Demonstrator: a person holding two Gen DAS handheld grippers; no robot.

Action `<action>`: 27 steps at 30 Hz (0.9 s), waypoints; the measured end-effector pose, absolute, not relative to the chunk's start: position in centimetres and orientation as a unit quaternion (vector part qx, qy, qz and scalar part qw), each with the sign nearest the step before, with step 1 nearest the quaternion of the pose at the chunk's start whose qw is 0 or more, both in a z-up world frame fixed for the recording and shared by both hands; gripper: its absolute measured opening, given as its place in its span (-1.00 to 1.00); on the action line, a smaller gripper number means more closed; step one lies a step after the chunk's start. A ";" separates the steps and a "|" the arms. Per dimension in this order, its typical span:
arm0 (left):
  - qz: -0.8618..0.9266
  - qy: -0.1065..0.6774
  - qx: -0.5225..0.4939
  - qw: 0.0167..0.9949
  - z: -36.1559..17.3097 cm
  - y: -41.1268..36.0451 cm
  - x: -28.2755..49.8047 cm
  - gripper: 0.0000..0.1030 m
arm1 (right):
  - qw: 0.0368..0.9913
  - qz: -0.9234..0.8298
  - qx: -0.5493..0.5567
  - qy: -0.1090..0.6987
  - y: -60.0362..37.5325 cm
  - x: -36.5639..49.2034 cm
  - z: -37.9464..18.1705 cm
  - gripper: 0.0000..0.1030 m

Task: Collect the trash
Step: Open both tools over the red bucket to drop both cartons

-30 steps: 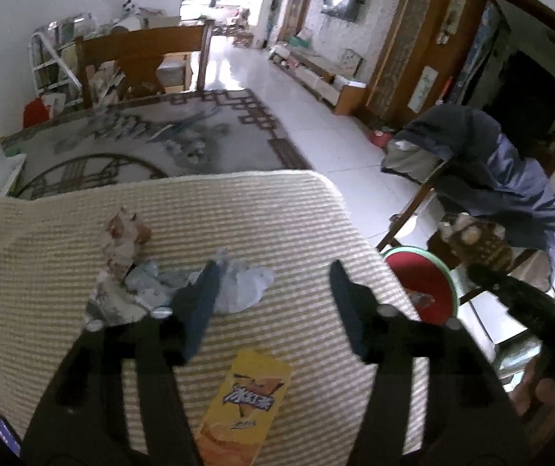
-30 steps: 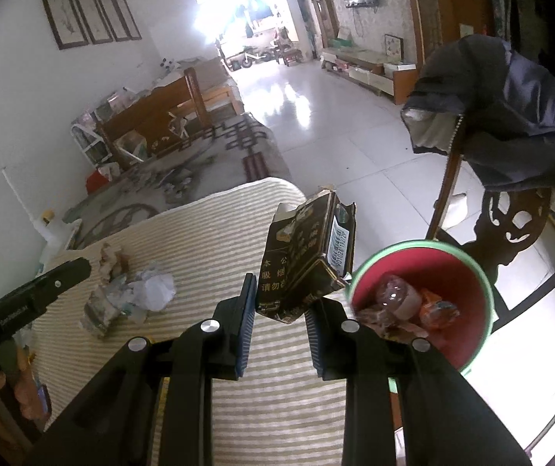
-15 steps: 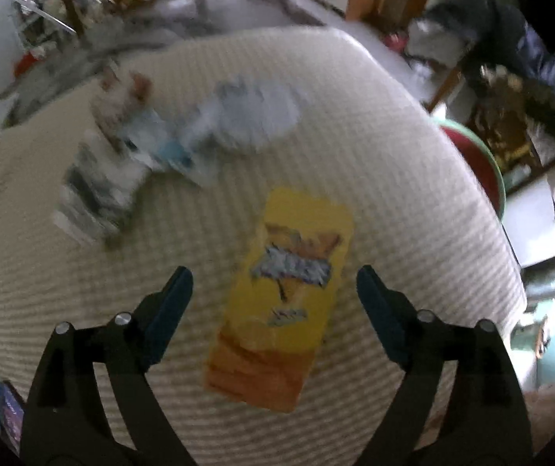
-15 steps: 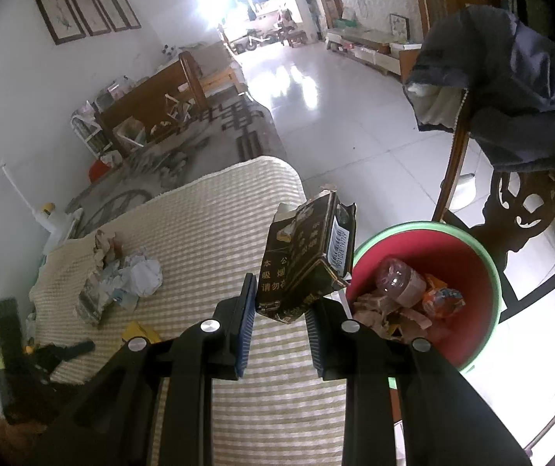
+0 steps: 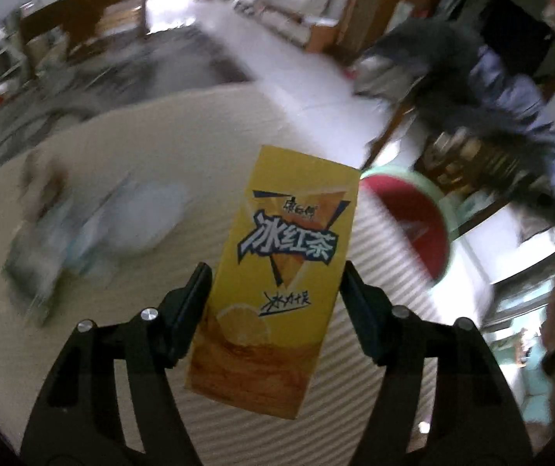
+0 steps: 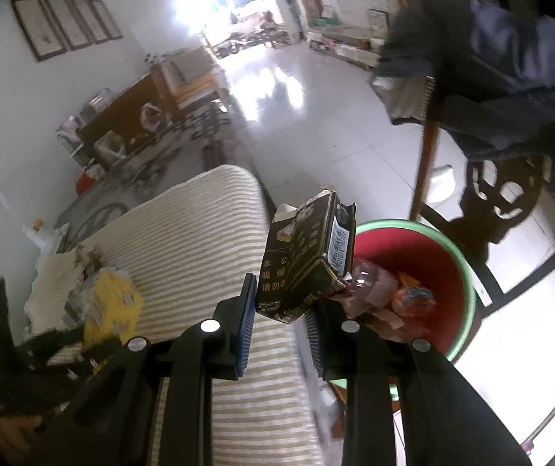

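The left gripper (image 5: 275, 291) is closed on a yellow tea carton (image 5: 277, 275), lifted off the striped table (image 5: 378, 310). A second ago that carton lay flat on the cloth under open jaws. The right gripper (image 6: 279, 312) clamps a crumpled dark cigarette pack (image 6: 308, 260), as before, at the near rim of the red bin (image 6: 432, 268) ahead and to its right. The bin already holds wrappers; neither item has been dropped in yet. Crumpled paper (image 5: 94, 221) lies ahead and to the left of the left gripper, uncollected.
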State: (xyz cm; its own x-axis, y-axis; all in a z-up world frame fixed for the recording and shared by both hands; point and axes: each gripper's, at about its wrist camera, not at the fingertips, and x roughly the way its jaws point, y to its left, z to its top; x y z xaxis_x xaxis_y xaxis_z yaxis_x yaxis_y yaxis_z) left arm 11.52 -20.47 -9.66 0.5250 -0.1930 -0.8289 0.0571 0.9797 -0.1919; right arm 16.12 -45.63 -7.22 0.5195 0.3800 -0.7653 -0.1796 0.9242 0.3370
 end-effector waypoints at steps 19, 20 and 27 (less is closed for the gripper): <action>-0.181 0.462 -0.058 0.866 -7.5 -33.8 21.1 0.67 | 0.851 0.122 0.155 0.486 -52.7 18.6 -9.7 0.30; -0.177 0.460 -0.058 0.868 -7.4 -33.5 20.9 0.67 | 0.851 0.121 0.156 0.487 -52.7 18.7 -9.7 0.30; -0.128 0.447 -0.080 0.882 -6.7 -28.4 18.7 0.67 | 0.854 0.125 0.168 0.477 -51.2 18.2 -8.9 0.35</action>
State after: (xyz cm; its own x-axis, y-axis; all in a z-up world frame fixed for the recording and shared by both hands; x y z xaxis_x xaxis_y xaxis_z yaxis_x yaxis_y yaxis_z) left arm 18.73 -28.38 -6.66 0.5681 -0.2971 -0.7674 0.1538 0.9545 -0.2556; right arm 18.24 -51.19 -8.95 0.5138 0.3745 -0.7718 -0.0536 0.9119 0.4068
